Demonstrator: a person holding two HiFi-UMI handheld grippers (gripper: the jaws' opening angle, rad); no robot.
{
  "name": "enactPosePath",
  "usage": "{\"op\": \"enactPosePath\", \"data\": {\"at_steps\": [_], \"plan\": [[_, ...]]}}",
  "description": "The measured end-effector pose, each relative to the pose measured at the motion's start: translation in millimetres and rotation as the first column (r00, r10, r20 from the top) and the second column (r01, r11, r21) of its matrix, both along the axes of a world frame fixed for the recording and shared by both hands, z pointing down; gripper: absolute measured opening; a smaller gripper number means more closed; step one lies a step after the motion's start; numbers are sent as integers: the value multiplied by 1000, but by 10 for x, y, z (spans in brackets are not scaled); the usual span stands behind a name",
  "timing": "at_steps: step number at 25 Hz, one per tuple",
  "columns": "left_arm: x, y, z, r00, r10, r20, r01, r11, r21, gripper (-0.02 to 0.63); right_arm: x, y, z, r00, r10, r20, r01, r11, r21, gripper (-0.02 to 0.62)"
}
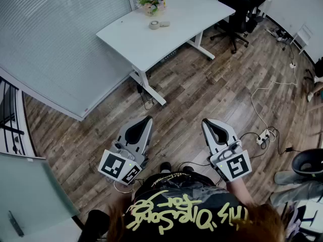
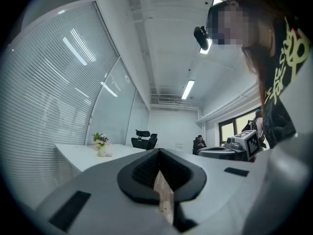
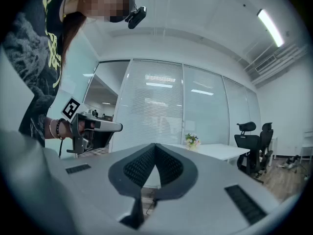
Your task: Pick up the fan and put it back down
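left hand-held gripper [image 1: 148, 120] closed, right hand-held gripper [image 1: 206, 121] closed

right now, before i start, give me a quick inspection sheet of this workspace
surface: white desk, mostly bare, standing on the wood floor
job's things: no fan seen in any view
clutter: potted flowers and a tape roll at the desk's far end
grippers: left gripper and right gripper both shut with nothing between the jaws, held level over the floor, short of the desk
cables: white cable and power strip on the floor to the right
surroundings: glass partition with blinds behind the desk; black office chair past its end
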State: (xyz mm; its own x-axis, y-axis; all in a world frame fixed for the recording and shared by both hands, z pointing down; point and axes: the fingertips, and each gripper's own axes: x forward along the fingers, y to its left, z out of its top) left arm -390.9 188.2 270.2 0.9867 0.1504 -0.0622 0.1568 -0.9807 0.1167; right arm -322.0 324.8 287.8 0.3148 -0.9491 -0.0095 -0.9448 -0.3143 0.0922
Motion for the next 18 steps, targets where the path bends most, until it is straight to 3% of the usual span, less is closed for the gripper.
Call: {"op": "enactPosePath", "data": {"at_steps": [18], "plan": [[-128,21,-18,1000,10,-17,-9,1000,21,-8,-146,-1,-49,1000,9,1,-9,999,35,3]]}}
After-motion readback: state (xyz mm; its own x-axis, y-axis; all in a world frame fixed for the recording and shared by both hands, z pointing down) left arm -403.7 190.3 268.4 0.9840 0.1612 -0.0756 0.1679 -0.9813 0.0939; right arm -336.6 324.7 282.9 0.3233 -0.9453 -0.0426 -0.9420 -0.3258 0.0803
